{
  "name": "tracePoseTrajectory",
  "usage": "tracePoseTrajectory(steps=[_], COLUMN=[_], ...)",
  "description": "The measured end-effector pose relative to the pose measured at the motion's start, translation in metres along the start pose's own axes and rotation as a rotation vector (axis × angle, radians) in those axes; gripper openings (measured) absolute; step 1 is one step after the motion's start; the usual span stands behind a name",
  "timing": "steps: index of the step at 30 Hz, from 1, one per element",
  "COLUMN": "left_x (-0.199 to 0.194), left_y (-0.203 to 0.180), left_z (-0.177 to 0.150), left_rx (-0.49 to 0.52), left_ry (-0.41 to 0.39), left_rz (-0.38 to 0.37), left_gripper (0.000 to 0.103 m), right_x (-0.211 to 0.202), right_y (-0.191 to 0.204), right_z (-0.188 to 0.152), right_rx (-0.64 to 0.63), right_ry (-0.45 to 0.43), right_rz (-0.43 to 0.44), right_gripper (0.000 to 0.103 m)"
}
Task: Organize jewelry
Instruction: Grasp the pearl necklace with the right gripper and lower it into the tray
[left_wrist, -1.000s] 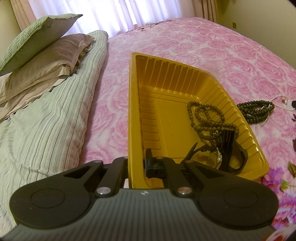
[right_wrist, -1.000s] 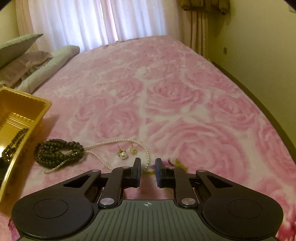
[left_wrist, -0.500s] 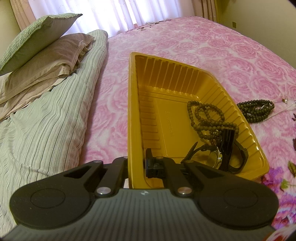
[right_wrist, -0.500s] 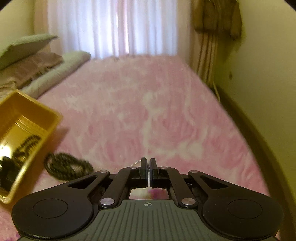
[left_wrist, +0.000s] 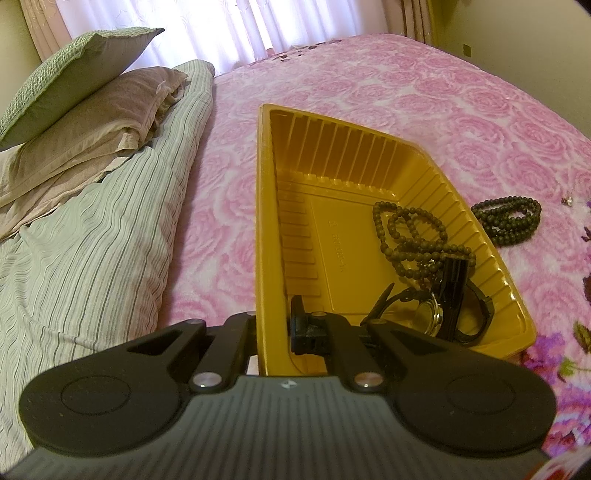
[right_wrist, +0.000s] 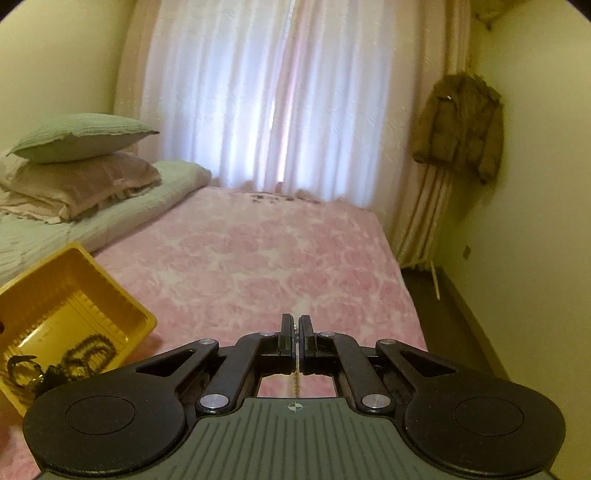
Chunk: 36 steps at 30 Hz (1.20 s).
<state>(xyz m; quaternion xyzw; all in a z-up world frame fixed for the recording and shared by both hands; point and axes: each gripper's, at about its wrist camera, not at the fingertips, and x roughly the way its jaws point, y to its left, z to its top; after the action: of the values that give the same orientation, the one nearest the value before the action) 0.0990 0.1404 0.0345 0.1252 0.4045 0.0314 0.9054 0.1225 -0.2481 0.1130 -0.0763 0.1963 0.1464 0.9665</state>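
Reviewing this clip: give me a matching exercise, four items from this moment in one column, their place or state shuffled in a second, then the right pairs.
Column 1
1. wristwatch
2. dark bead strand
3. left gripper
4. right gripper

Column 2
A. shut on a thin pearl strand
B. lying on the pink bedspread, outside the tray
C. clamped on the yellow tray wall
D. lying inside the tray, beside brown beads

Pairs: 1-D, 2-B, 3-C, 4-A
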Motion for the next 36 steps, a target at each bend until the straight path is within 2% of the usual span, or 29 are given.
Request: tracePoseTrajectory(steps=[7, 12, 23, 29, 36], left_x=[0.0, 0.0, 0.0, 0.001, 0.0], left_y=[-0.001, -0.001, -0.001, -0.003, -0.002], left_z=[0.0, 0.0, 0.0, -0.001, 0.0], left_rx=[0.001, 0.002, 0.001, -0.004, -0.006], left_ry=[-0.001, -0.001, -0.001, -0.001, -0.005], left_rz=[0.0, -0.001, -0.001, -0.004, -0.008], left_gripper=[0.003, 0.003, 0.003, 0.003, 0.003], right_x=[-0.006, -0.008, 0.012, 0.038, 0.067], right_y=[0.012, 0.029, 0.11, 0.15, 0.191], right_z=[0.015, 0.031, 0.075, 0.082, 0.076], right_rx=[-0.063, -0.093, -0.249, -0.324, -0.474], right_ry=[-0.014, -0.031, -0.071, -0.045, -0.038], right_rz=[0.058, 0.152, 0.386, 0.456, 0.499], right_gripper=[0.002, 0.002, 0.002, 0.002, 0.002])
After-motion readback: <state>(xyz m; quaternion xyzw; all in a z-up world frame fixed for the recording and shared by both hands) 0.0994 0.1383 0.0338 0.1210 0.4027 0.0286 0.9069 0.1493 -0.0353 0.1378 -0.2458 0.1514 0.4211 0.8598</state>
